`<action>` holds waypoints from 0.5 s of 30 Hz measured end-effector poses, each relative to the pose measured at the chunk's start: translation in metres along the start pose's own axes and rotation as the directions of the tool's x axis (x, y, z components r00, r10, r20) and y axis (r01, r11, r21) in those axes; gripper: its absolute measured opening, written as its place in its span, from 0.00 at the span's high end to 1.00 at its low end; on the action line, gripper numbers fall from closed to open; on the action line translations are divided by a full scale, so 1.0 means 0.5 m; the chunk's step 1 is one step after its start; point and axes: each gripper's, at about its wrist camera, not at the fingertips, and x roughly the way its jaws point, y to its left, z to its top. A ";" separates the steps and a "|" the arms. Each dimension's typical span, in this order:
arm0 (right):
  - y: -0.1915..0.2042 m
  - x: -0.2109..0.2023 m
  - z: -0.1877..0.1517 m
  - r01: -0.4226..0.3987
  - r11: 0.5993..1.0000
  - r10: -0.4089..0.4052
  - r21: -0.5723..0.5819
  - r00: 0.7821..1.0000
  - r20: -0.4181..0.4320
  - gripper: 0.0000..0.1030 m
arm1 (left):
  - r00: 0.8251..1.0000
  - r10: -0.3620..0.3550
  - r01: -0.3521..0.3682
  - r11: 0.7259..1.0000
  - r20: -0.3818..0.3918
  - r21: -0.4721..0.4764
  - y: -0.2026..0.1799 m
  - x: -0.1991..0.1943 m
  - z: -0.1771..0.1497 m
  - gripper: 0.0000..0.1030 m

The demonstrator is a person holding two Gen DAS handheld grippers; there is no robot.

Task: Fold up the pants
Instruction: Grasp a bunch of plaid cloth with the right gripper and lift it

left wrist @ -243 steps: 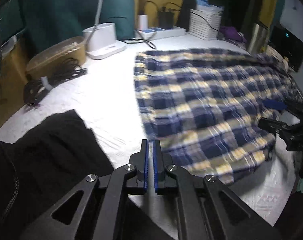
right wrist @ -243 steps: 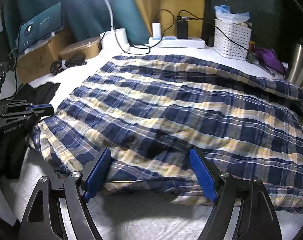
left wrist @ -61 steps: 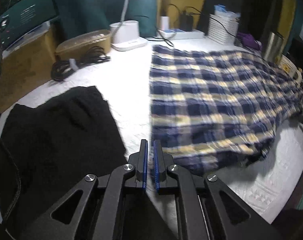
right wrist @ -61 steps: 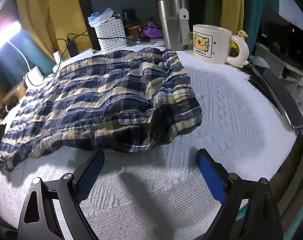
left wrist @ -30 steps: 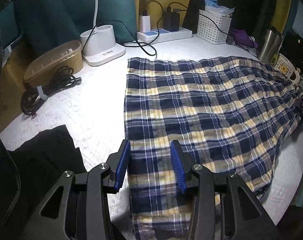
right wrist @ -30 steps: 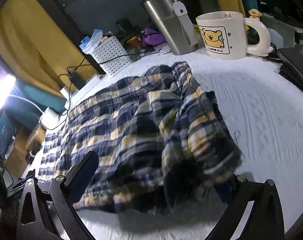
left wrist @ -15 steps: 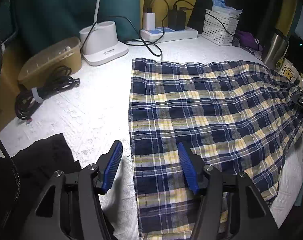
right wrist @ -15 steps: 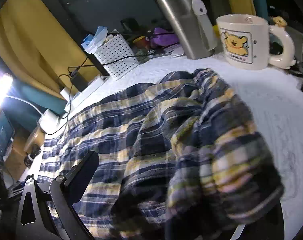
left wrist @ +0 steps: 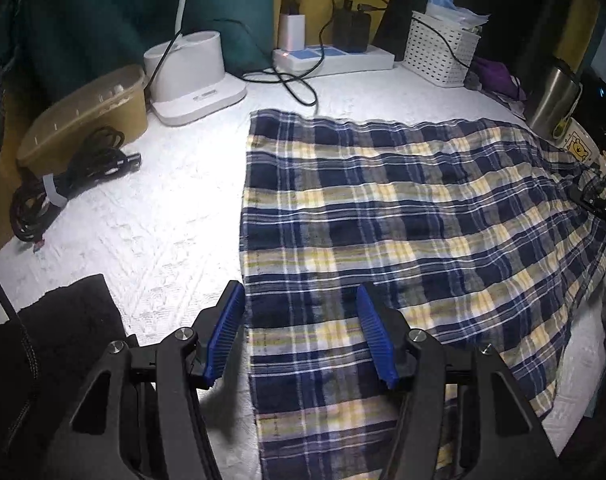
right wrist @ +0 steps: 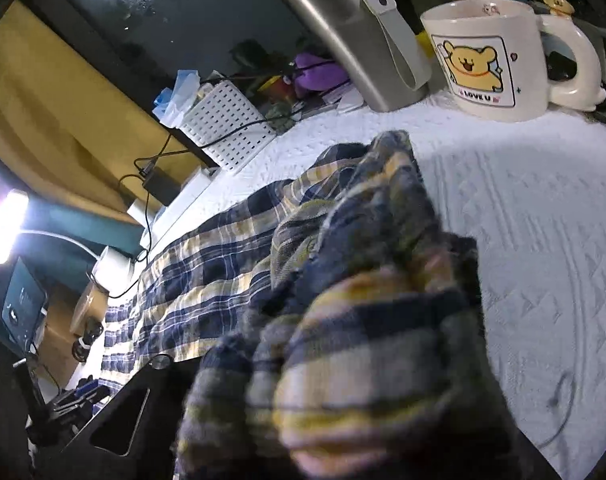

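Observation:
The navy and yellow plaid pants (left wrist: 403, 216) lie spread flat on the white textured cloth (left wrist: 151, 208). My left gripper (left wrist: 301, 338) is open and empty, hovering over the near left edge of the pants. In the right wrist view a bunched end of the pants (right wrist: 367, 320) fills the foreground and hides both fingers of my right gripper. The rest of the fabric stretches back to the left. The right gripper shows as a dark shape at the pants' far right end in the left wrist view (left wrist: 599, 204).
A black garment (left wrist: 51, 340) lies at the near left. A cable bundle (left wrist: 71, 172), brown box (left wrist: 87, 108), white lamp base (left wrist: 195, 76), power strip (left wrist: 335, 58) and white basket (left wrist: 443, 52) line the back. A steel tumbler (right wrist: 355, 36) and bear mug (right wrist: 491, 56) stand at the right.
My left gripper has opened wider over the pants' left edge. The right gripper has closed in on the bunched end of the pants, which now covers its fingers.

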 end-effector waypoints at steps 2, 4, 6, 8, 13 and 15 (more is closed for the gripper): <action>-0.008 -0.012 0.005 0.015 1.000 -0.015 -0.017 1.000 0.015 0.84 | 1.000 -0.004 0.004 1.000 0.003 0.010 -0.010 -0.004 -0.002 0.44; -0.017 -0.023 0.010 0.023 0.999 -0.023 -0.026 0.999 0.024 0.86 | 1.000 -0.005 0.005 1.000 -0.003 0.028 -0.019 -0.001 -0.005 0.44; -0.027 -0.038 0.013 0.042 0.999 -0.041 -0.031 0.998 0.043 0.86 | 1.000 -0.003 0.004 0.999 -0.009 0.034 -0.028 0.000 -0.007 0.44; -0.041 -0.052 0.013 0.050 0.998 -0.049 -0.024 0.997 0.054 0.86 | 1.000 -0.014 0.015 0.999 -0.006 0.034 -0.038 -0.002 -0.006 0.44; -0.082 -0.092 0.020 0.073 0.997 -0.073 -0.002 0.994 0.080 0.86 | 1.000 -0.027 0.027 0.996 0.005 0.079 -0.082 -0.011 0.006 0.44; -0.096 -0.108 0.021 0.084 0.996 -0.084 0.003 0.992 0.092 0.86 | 0.999 -0.037 0.036 0.994 0.012 0.103 -0.103 -0.013 0.011 0.44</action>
